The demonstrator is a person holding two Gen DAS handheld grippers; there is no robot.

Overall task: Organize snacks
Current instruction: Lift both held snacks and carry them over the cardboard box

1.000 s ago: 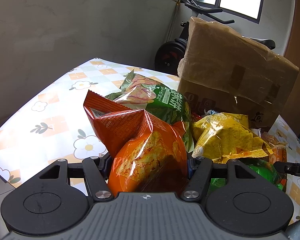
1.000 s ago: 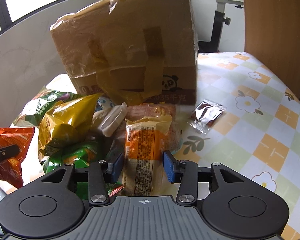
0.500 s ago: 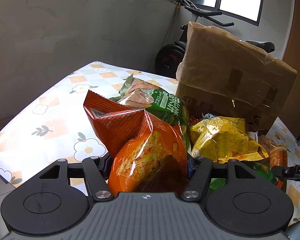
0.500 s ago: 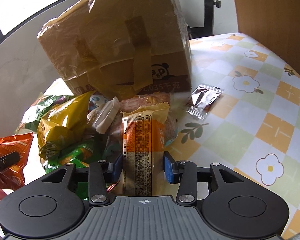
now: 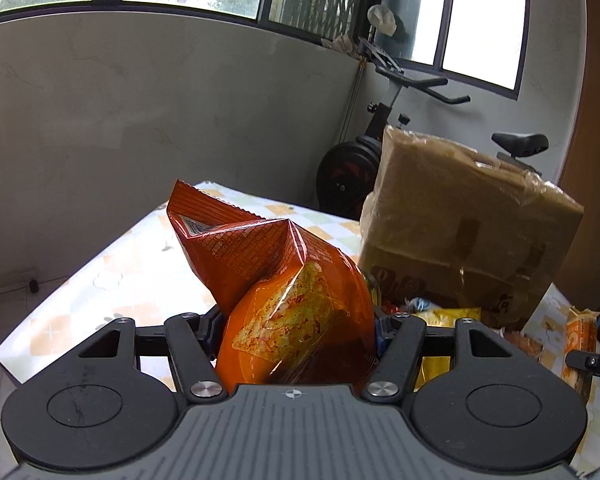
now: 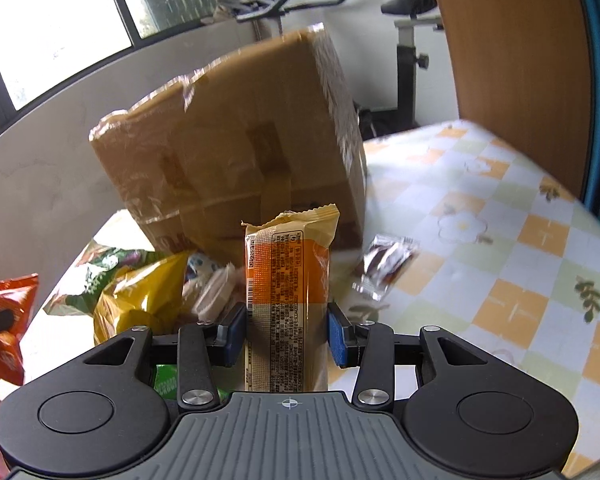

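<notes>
My left gripper (image 5: 296, 330) is shut on an orange chip bag (image 5: 276, 280), which stands up between its fingers, lifted above the table. My right gripper (image 6: 286, 334) is shut on a long orange-and-tan snack packet (image 6: 288, 280), held upright with its blue pads pressing both sides. The same packet (image 5: 580, 340) shows at the right edge of the left wrist view, and the orange bag (image 6: 4, 312) at the left edge of the right wrist view. Below lie a yellow bag (image 6: 140, 300), a green bag (image 6: 108, 272) and other snacks in a pile.
A large taped cardboard box (image 6: 236, 168) stands on the flowered tablecloth (image 6: 520, 264) behind the pile. A small dark sachet (image 6: 388, 264) lies to its right. An exercise bike (image 5: 384, 148) and a grey wall are beyond the table; a wooden panel (image 6: 512, 60) rises at right.
Both grippers have risen with their snacks and tilted up, so the pile has dropped low in view. The right gripper's pads have closed onto the orange-and-tan packet.
</notes>
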